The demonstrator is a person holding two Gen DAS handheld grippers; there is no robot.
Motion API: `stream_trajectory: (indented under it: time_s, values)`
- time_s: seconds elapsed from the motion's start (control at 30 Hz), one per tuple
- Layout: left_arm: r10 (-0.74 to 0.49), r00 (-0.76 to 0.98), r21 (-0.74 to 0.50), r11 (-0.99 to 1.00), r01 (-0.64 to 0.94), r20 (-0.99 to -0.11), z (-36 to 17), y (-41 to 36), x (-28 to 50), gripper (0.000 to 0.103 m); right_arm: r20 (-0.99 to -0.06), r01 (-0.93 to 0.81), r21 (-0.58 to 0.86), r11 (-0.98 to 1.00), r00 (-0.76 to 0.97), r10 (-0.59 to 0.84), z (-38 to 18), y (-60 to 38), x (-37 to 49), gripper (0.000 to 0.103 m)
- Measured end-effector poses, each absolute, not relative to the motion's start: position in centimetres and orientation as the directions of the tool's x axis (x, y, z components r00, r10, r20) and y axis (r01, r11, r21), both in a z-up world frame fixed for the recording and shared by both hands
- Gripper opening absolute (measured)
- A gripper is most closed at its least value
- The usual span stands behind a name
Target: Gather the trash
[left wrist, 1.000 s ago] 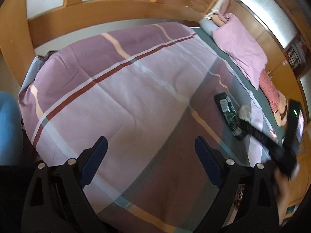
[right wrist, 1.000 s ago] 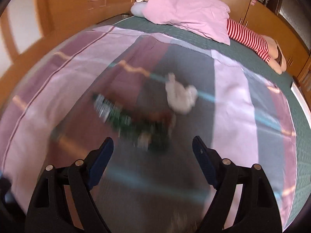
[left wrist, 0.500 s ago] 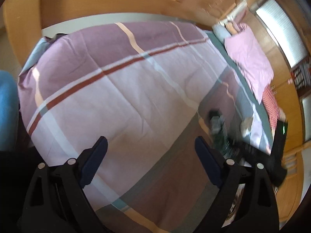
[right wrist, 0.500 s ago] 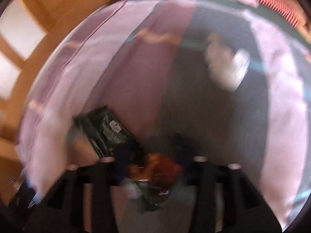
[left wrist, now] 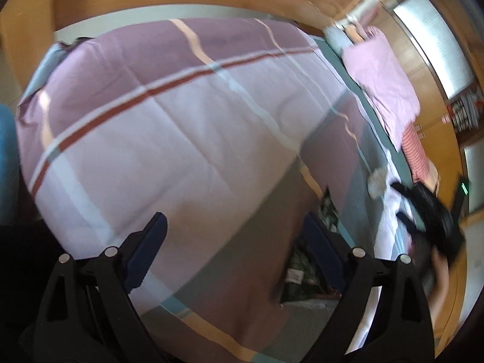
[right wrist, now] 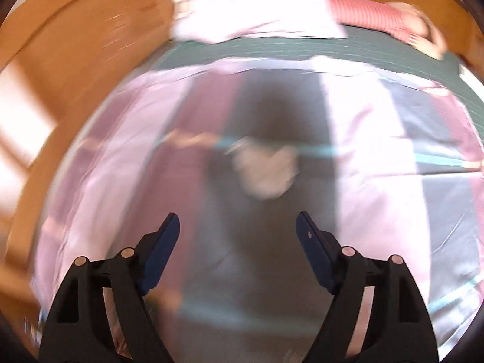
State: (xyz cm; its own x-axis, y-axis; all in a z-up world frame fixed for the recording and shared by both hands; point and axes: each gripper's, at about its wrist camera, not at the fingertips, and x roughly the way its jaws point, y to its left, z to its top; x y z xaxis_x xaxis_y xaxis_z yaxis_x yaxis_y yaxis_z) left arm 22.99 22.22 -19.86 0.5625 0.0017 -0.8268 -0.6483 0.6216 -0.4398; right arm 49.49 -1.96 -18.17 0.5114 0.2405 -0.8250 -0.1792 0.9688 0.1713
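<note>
Crumpled tissue (right wrist: 266,172) ahead of right tool (right wrist: 237,239), jaws opening, nothing between

Left claw (left wrist: 234,236): two matte black plastic arms of open triangular frame construction, each with cut-out windows. Each arm carries two round silver screw heads near its upper end. Each fingertip is faced with a flat dark blue pad (left wrist: 148,245), rectangular and angled inward.

Right claw (right wrist: 237,236): identical build, black skeletal arms, paired silver screws, dark blue pads (right wrist: 314,254). In the left wrist view its black body shows a small green indicator light.
</note>
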Motion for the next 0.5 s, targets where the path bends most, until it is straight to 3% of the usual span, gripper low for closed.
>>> stream_trajectory:
  time_s: [0.23, 0.3, 0.5]
  values:
    - [-0.085, 0.575, -0.471, 0.676, -0.567, -0.814, -20.1, 20.7, 24.9, 0.092, -0.86, -0.172, -0.032, 0.985, 0.506, 0.06, -21.9, 0.6, 53.1, 0.075]
    - [-0.102, 0.574, -0.47, 0.697, -0.541, -0.812, -20.0, 20.0, 25.4, 0.092, -0.868, -0.215, -0.052, 0.975, 0.492, 0.063, -22.6, 1.0, 53.2, 0.034]
    - [-0.131, 0.541, -0.404, 0.81, -0.426, -0.831, -19.9, 17.1, 27.3, 0.092, -0.872, -0.247, 0.029, 0.969, 0.467, 0.145, -21.4, -0.6, 50.7, 0.028]
